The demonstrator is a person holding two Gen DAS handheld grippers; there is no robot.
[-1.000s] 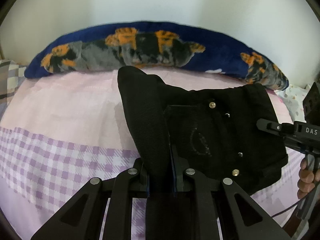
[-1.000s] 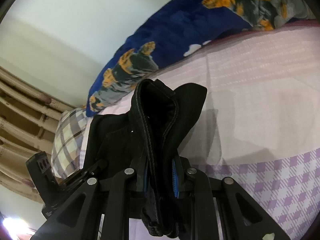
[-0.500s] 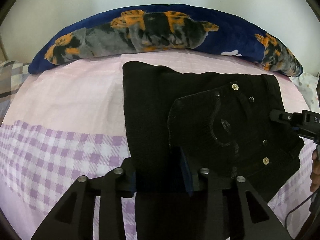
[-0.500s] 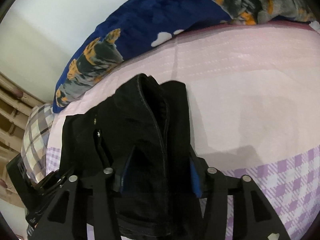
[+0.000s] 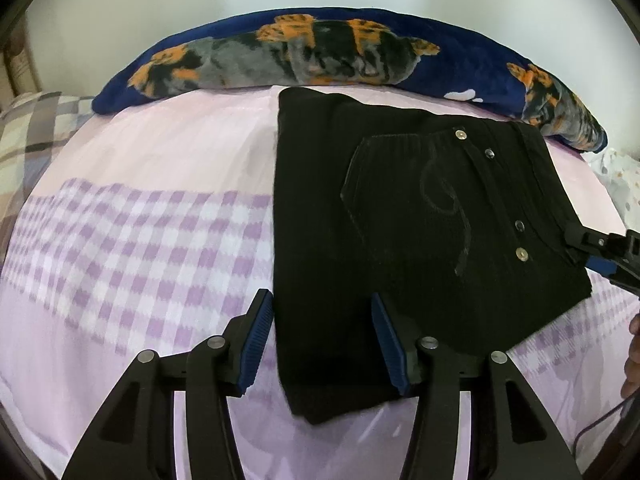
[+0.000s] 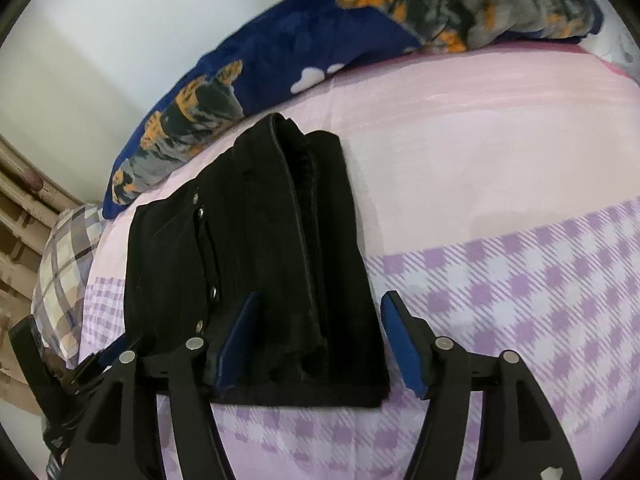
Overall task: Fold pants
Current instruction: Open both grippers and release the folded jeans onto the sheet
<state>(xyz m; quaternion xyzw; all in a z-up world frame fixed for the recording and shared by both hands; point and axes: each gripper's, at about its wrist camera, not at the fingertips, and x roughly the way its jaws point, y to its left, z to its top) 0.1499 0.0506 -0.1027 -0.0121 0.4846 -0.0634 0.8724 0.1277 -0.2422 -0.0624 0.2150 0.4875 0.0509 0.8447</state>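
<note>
We see the black pants (image 5: 400, 216) lying folded and flat on the bed (image 5: 160, 168), over its pink and purple-checked sheet, just in front of the navy blanket (image 5: 320, 52) along the wall. Our left claw (image 5: 322, 340) is opening; a corner of the pants sits between its blue pads (image 5: 256, 340), which no longer press on it. Our right claw (image 6: 320, 344) is opening too, with the waistband edge lying loose between its jaws
</note>
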